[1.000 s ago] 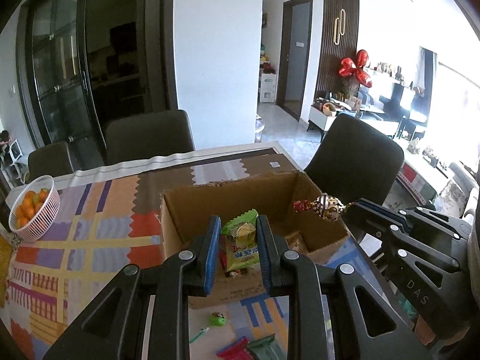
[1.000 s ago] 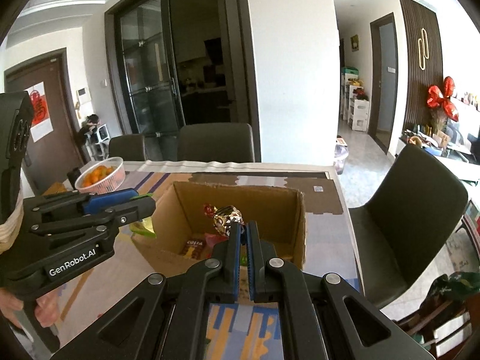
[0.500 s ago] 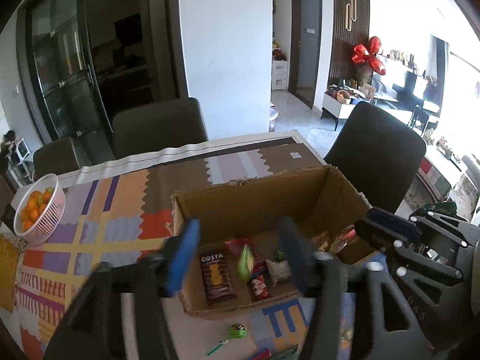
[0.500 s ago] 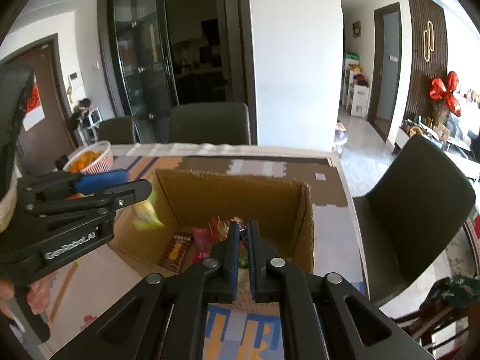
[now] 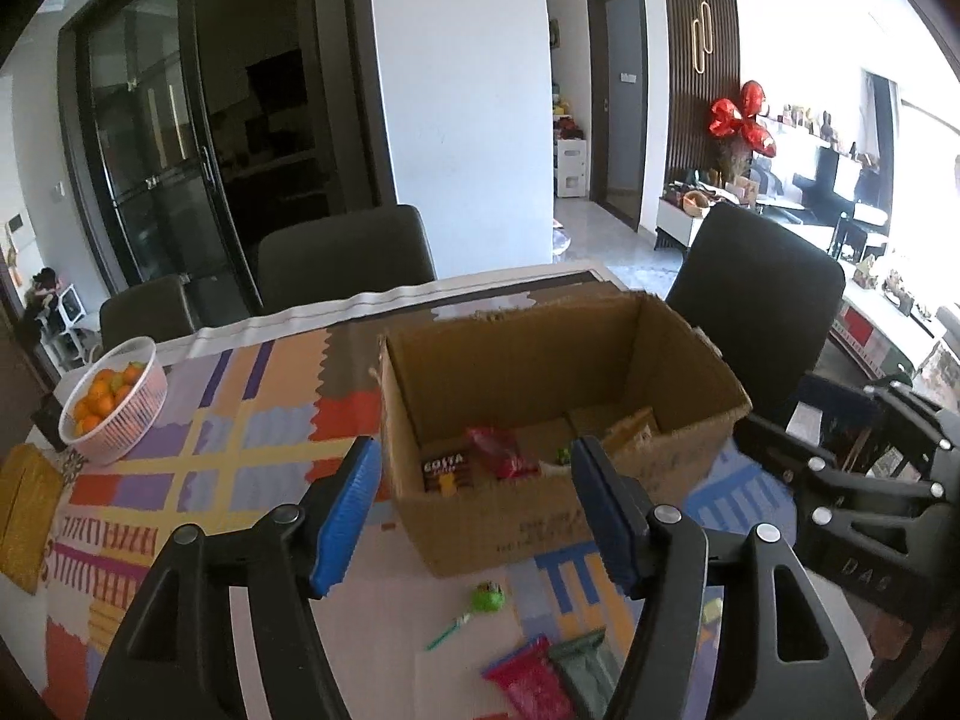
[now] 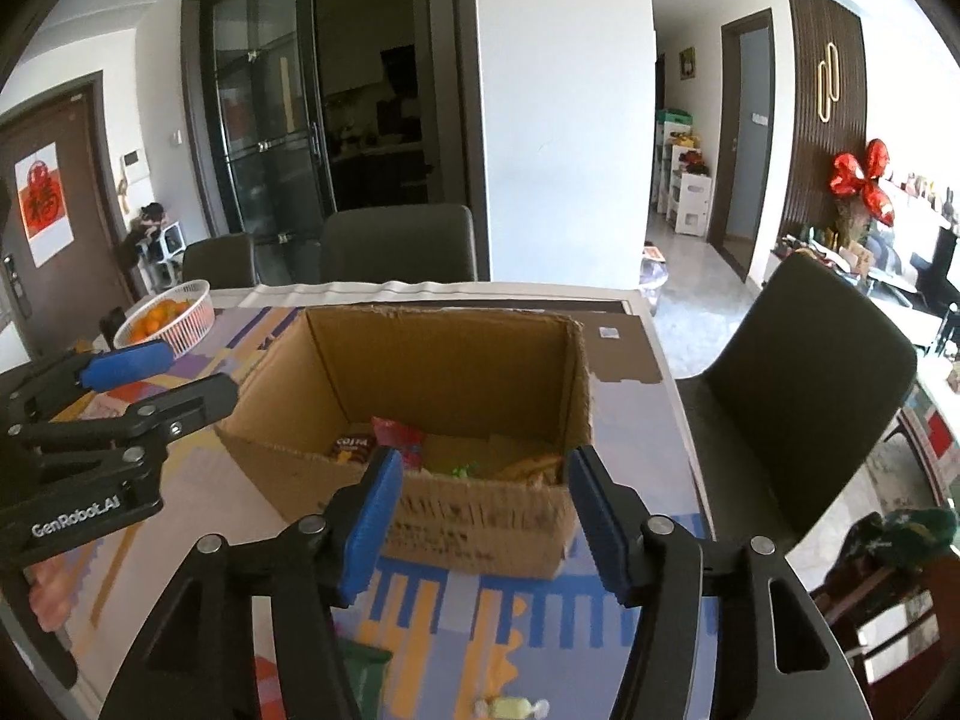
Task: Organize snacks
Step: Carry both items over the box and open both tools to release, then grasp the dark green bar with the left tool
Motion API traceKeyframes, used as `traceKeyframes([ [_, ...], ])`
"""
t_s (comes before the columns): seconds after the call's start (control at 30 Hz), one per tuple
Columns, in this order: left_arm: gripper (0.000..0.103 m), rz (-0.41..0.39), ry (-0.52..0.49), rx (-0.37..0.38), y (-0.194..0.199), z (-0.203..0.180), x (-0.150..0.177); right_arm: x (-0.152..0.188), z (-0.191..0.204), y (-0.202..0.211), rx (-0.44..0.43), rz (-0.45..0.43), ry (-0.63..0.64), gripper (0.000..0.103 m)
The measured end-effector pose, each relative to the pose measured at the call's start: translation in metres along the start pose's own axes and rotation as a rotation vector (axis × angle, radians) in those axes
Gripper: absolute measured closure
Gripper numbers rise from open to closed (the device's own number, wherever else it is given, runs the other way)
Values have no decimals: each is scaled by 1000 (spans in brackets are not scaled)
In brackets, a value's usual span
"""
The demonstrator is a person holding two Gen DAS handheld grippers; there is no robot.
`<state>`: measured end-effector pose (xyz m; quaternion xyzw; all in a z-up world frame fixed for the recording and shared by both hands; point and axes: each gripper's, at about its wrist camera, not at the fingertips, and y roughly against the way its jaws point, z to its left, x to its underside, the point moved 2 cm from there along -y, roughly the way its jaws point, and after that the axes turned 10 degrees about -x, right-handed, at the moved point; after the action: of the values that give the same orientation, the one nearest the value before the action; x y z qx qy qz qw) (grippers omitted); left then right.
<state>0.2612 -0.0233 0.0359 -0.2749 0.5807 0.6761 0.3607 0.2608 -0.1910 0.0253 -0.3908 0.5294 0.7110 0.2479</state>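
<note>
An open cardboard box (image 5: pixel 510 528) (image 6: pixel 480 516) stands on the patterned tablecloth and holds several snacks, among them a brown Costa pack (image 5: pixel 445 471) and a red packet (image 5: pixel 501 451). My left gripper (image 5: pixel 477 510) is open and empty, just in front of the box. My right gripper (image 6: pixel 480 516) is open and empty at the box's near wall. A green lollipop (image 5: pixel 480 603), a red bar (image 5: pixel 528 684) and a green bar (image 5: pixel 585 669) lie on the table below the left gripper. A pale wrapped candy (image 6: pixel 510 707) lies below the right gripper.
A white basket of oranges (image 5: pixel 114 396) (image 6: pixel 171 315) stands at the far left of the table. Dark chairs (image 5: pixel 345 255) stand behind the table and one (image 6: pixel 798 384) at the right. A yellow sponge-like pad (image 5: pixel 27 510) lies at the left edge.
Both grippers opened: the left dropped its green packet and the right its gold-wrapped candy into the box. Both have pulled back slightly towards me.
</note>
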Motion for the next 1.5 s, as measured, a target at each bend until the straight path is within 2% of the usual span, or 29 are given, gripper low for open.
traceKeyframes([
  [0.3, 36, 17, 5, 11, 18, -8, 36, 28, 1, 25, 36, -19, 9, 36],
  [0.57, 36, 67, 18, 27, 25, -23, 72, 57, -4, 30, 24, 13, -15, 36],
  [0.8, 36, 122, -23, 53, 18, -46, 100, 89, -14, 26, 18, 60, -44, 36],
  [0.97, 36, 145, -66, 48, 11, -64, 117, 110, -24, 19, 15, 100, -67, 36],
  [1.17, 36, 175, -125, 5, -5, -86, 139, 132, -34, 9, 8, 149, -89, 36],
  [1.3, 36, 193, -131, 1, -15, -96, 149, 145, -39, 2, 5, 180, -91, 36],
  [1.5, 37, 211, -153, -44, -31, -105, 161, 162, -45, -9, -14, 224, -99, 36],
])
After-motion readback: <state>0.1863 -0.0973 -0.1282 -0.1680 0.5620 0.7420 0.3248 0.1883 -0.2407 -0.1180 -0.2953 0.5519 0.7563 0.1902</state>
